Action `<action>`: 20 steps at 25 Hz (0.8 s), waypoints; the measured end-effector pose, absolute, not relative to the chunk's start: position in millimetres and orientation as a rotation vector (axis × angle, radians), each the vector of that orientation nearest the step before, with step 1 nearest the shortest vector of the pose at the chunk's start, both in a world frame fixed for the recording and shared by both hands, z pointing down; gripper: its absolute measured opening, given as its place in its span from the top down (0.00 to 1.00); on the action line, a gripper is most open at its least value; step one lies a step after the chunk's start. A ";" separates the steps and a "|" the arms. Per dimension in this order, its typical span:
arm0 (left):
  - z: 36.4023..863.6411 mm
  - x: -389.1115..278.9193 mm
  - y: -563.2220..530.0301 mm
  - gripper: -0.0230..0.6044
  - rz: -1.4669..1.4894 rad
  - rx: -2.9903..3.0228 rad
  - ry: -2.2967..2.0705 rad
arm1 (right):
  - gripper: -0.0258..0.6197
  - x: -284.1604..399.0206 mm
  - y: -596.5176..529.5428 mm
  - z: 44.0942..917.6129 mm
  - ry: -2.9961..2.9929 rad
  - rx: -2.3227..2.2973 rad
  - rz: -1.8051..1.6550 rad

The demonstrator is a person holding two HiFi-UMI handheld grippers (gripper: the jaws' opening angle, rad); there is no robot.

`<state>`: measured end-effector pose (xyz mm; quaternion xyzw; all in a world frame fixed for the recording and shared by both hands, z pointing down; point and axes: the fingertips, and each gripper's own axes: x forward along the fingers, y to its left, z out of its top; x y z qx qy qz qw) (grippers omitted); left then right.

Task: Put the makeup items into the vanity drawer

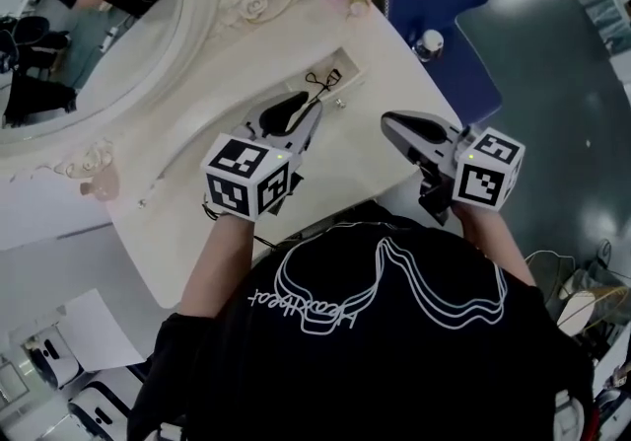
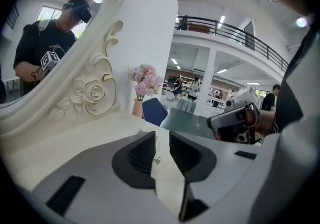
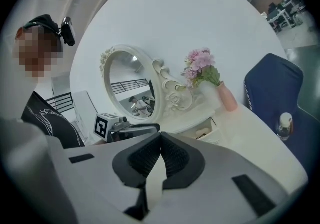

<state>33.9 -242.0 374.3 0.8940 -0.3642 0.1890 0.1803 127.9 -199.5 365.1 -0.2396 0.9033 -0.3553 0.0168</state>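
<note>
White vanity (image 1: 187,232) fills the middle of the head view, its drawer (image 1: 343,64) open just above centre with a black curler (image 1: 320,84) lying inside. Just below, the left gripper (image 1: 299,110) holds its jaws apart and empty. Right of centre, the right gripper (image 1: 392,122) has its jaws pressed together on nothing.
</note>
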 end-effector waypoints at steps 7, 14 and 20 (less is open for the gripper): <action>334.2 18.1 -181.2 0.93 0.326 2.497 -0.991 | 0.96 105.5 -156.1 344.3 2.875 -0.757 -1.004; 311.1 6.5 -134.8 0.95 0.207 2.513 -0.969 | 0.96 84.7 -117.3 323.6 2.906 -0.773 -0.898; 308.3 2.3 -100.6 0.96 0.209 2.545 -0.919 | 0.95 69.9 -86.7 312.5 2.920 -0.778 -0.821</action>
